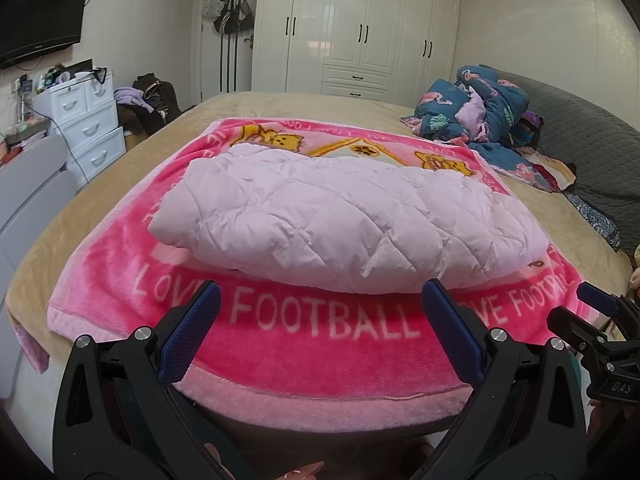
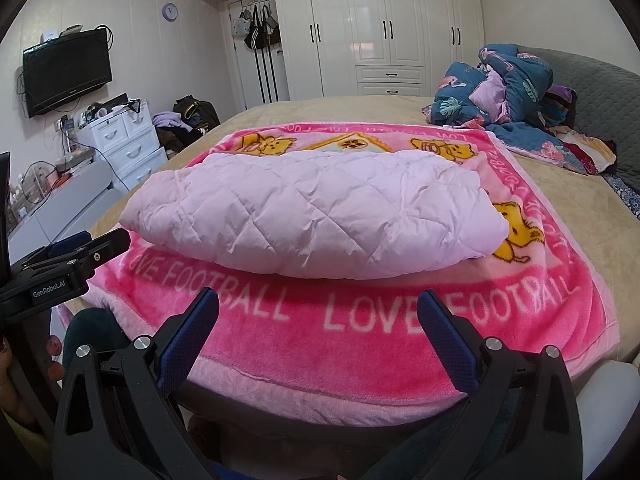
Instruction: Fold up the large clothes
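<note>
- The quilted jacket is the job: a pale pink padded garment, already doubled into a thick bundle, resting on the pink blanket that covers the bed.
- My left gripper is released, jaws spread wide and empty, held just short of the bundle's near edge, above the blanket's lettering.
- My right gripper is likewise spread and empty, at about the same standoff.
- The bundle lies straight ahead of both claws, its long axis running left to right across my reach, so neither hand looks clearly nearer.
- I judge the fold largely done; any next move would take one end each.
- Farther out, a heap of blue patterned bedding sits well apart at the bed's far right, before the white wardrobe.
</note>
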The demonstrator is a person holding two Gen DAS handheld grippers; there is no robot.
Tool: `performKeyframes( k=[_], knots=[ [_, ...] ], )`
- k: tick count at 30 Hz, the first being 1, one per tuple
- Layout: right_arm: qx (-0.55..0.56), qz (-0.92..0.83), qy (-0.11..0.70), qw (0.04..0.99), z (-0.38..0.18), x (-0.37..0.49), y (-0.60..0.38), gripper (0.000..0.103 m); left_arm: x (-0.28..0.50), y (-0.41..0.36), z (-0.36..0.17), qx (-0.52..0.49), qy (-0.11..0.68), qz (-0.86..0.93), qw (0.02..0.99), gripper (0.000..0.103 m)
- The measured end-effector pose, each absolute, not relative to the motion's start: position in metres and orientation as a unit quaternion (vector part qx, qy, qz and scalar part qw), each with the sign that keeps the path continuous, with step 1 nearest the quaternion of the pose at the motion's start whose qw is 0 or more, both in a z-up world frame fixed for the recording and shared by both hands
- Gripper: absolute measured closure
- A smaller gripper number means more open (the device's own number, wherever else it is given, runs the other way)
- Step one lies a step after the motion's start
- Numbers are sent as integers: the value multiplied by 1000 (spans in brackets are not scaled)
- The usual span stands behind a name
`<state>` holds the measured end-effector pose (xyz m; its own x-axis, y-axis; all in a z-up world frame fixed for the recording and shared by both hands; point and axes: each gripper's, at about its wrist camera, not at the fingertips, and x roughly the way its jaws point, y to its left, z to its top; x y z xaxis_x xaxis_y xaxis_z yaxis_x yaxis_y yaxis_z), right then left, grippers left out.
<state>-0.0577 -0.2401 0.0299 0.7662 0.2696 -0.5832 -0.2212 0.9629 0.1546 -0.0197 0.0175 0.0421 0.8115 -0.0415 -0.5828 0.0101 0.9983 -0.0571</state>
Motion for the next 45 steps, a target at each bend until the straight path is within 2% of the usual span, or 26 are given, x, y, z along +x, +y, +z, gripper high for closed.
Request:
performKeyframes(
  k=[45],
  knots=[
    [41,105,336,935,19,-56,-255,4,-18,23,33,-8,316,4,949,9]
  ],
)
